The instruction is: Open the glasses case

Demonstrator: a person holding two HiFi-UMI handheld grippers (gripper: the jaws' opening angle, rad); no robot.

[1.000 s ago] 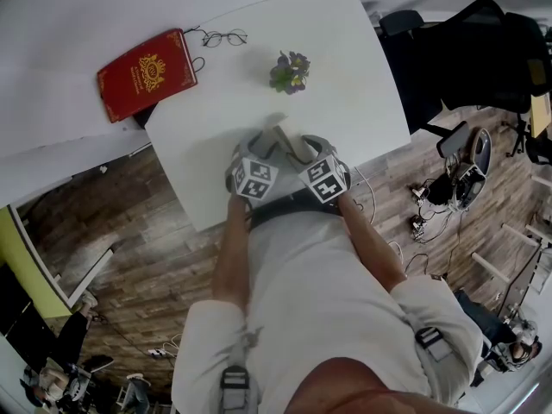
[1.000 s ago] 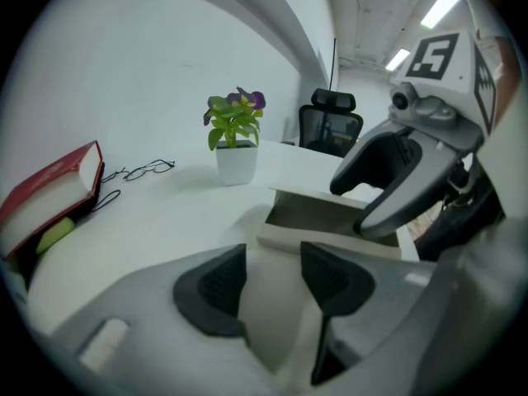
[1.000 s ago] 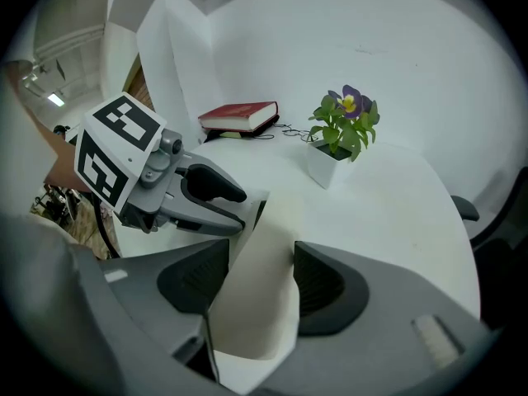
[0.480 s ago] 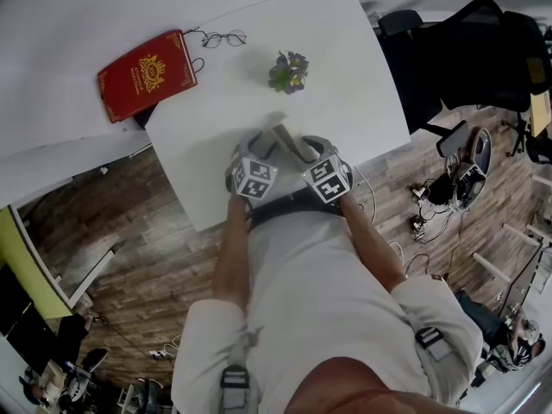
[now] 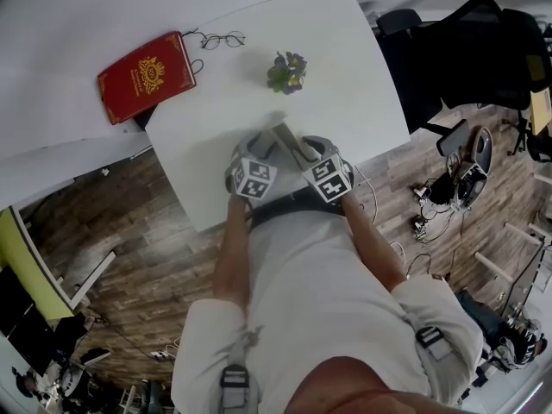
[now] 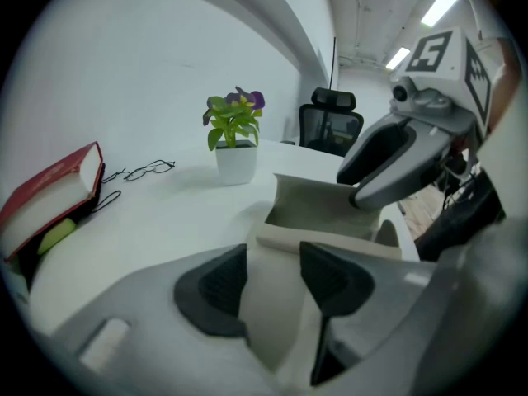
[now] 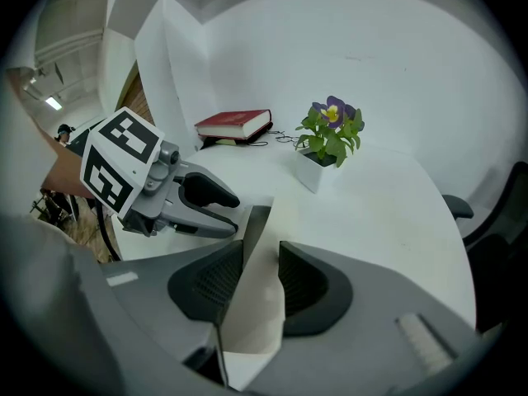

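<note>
A beige glasses case (image 5: 281, 136) lies at the white table's near edge, its flap standing up (image 6: 322, 209). My left gripper (image 6: 272, 275) is shut on a beige strip of the case, which fills the gap between its dark pads. My right gripper (image 7: 262, 275) comes in from the right. Its jaws have just been closing, and the flap (image 7: 257, 320) sits pressed between both pads. In the left gripper view the right gripper's fingers (image 6: 388, 192) clamp the flap's upper right corner. Both marker cubes hide most of the case in the head view.
A red book (image 5: 145, 74) lies at the table's (image 5: 354, 102) far left corner, with spectacles (image 5: 222, 38) beside it. A small potted plant (image 5: 288, 71) stands beyond the case. Black office chairs (image 5: 483, 50) stand to the right on the wooden floor.
</note>
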